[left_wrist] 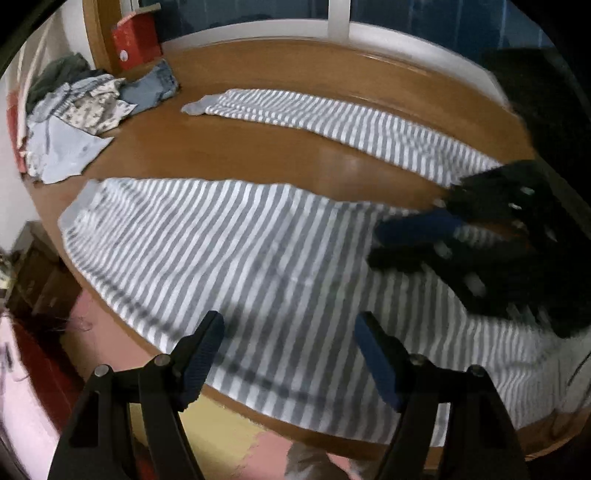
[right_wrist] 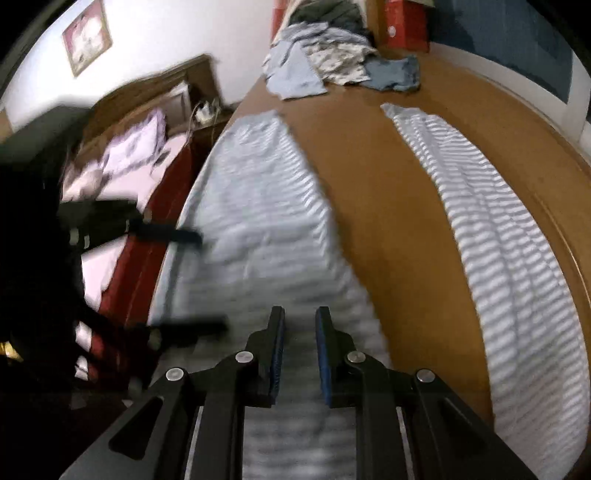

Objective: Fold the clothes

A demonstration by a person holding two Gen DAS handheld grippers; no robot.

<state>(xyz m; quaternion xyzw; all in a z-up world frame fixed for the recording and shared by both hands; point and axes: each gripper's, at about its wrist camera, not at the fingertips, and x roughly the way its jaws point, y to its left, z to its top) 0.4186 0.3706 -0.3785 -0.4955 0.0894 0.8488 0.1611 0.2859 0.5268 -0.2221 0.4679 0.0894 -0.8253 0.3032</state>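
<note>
A grey-and-white striped pair of trousers [left_wrist: 229,243] lies spread on the wooden table [left_wrist: 221,151], one leg near the front edge, the other leg [left_wrist: 343,125] farther back. My left gripper [left_wrist: 290,328] is open and empty, just above the near leg's front edge. My right gripper [left_wrist: 380,240] shows at the right over the trousers' upper part, its jaws a little apart. In the right wrist view the right gripper [right_wrist: 300,317] hovers over the near leg [right_wrist: 258,206] with nothing between its pads. The left gripper [right_wrist: 210,280] appears there, open, at the left.
A pile of other clothes [left_wrist: 77,114] lies at the table's far left corner beside a red box [left_wrist: 135,40]. A window frame [left_wrist: 340,18] runs behind the table. A bed [right_wrist: 125,162] stands beyond the table's front edge.
</note>
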